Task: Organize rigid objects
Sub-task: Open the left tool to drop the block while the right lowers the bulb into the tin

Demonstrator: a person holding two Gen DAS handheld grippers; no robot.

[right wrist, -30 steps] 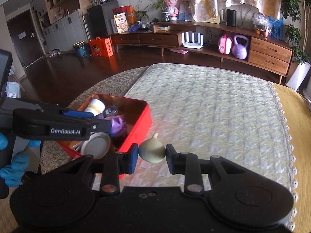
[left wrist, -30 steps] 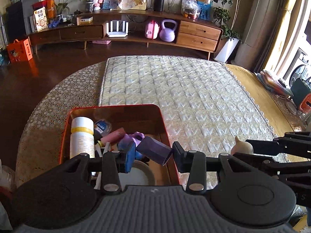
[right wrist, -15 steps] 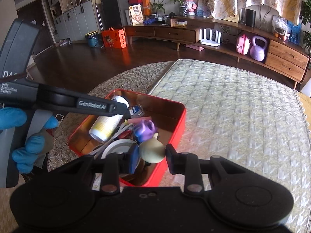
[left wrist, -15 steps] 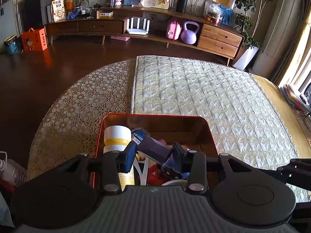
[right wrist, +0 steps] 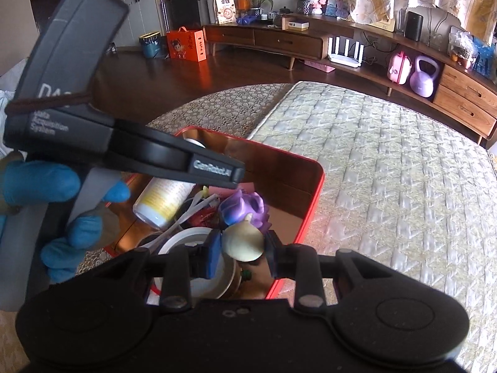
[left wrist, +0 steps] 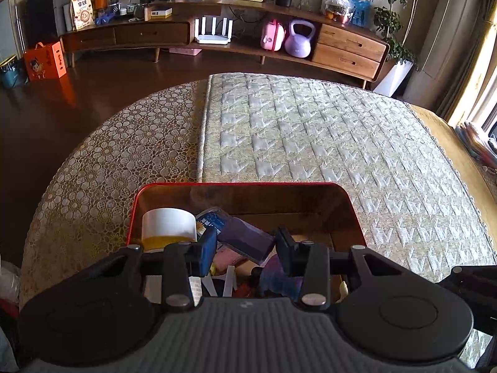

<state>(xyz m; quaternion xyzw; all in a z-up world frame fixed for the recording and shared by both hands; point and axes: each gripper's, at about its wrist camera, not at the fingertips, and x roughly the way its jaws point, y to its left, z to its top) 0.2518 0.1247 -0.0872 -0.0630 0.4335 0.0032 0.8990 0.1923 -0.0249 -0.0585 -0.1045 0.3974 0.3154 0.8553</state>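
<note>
We hold both loads over the red tin (left wrist: 245, 186): left gripper (left wrist: 245, 245) clamps the purple block (left wrist: 245, 237), right gripper (right wrist: 242, 250) the cream garlic toy (right wrist: 243, 242). We lower before releasing.

We read "GenRobot.AI" in pale letters along the black finger of the left gripper (right wrist: 214, 168), up and left of the right jaws. On its grey handle (right wrist: 65, 71) stand "DA", cut short by a band, and smaller lines ending "System". The snack bag (left wrist: 82, 11) far beyond the jaws bears Chinese characters too small to read.
</note>
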